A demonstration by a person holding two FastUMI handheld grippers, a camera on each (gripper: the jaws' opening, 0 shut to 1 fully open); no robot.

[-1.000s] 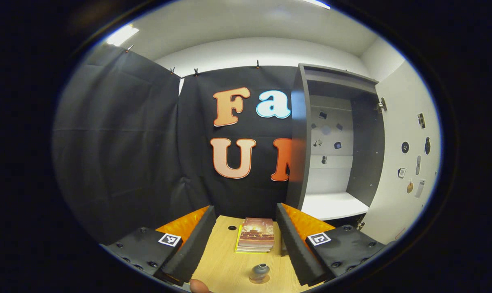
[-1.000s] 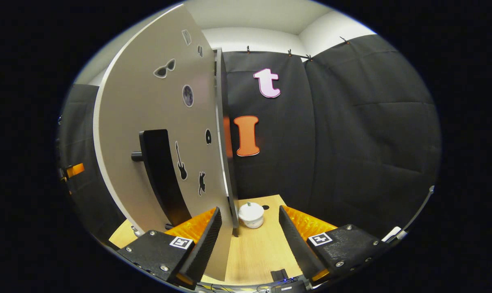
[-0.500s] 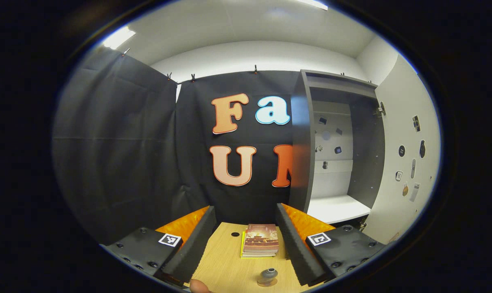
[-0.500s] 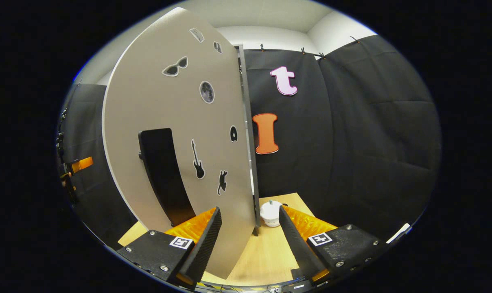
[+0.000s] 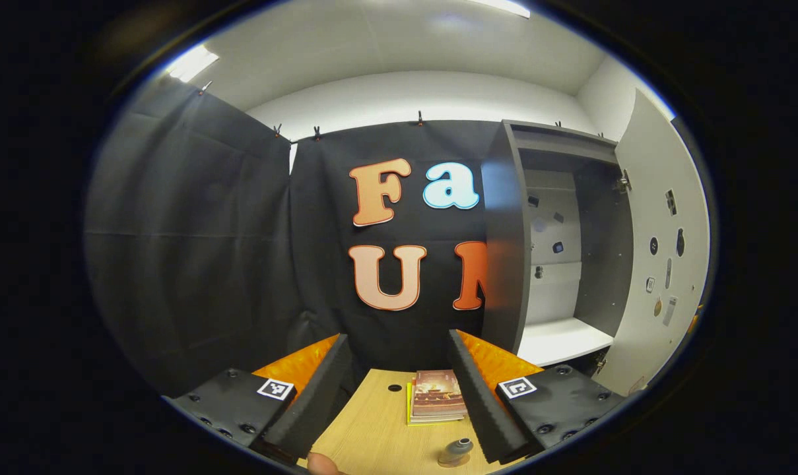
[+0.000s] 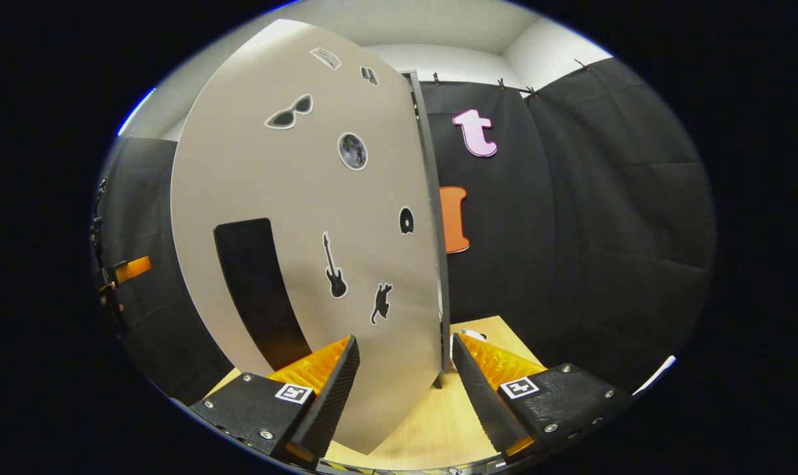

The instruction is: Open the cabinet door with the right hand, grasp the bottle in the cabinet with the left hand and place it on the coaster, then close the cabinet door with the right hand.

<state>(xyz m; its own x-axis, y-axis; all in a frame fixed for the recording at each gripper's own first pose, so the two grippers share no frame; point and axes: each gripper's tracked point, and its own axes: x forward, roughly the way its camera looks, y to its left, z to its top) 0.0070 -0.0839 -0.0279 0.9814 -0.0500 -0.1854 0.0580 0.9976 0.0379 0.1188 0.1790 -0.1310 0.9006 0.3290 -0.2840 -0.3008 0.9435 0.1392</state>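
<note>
- In the left gripper view, the left gripper (image 5: 396, 389) hung above the wooden table (image 5: 372, 435) with its 2 fingers spread apart and nothing between them.
- At the very bottom edge of that view, a fingertip (image 5: 321, 466) of the person showed.
- Close below the gripper, the small grey bottle (image 5: 457, 450) stood on the round coaster (image 5: 447, 463), just beside the inner side of the right-hand finger.
- A little farther on the table lay a stack of books (image 5: 437, 397), with a small dark hole (image 5: 395, 388) in the tabletop beside it.
- Beyond the table's right side stood the dark cabinet (image 5: 504, 231), its white shelf (image 5: 557, 340) bare and its pale door (image 5: 659, 237) swung out on the right.
- In the right gripper view, the right gripper (image 6: 402, 389) also had its 2 fingers released, holding nothing.
- The lower edge of the door (image 6: 293, 224) stood between those fingers; whether either finger touched it could not be told.
- On the door's outer face were a black handle (image 6: 257, 290) and several stickers (image 6: 334, 267).
</note>
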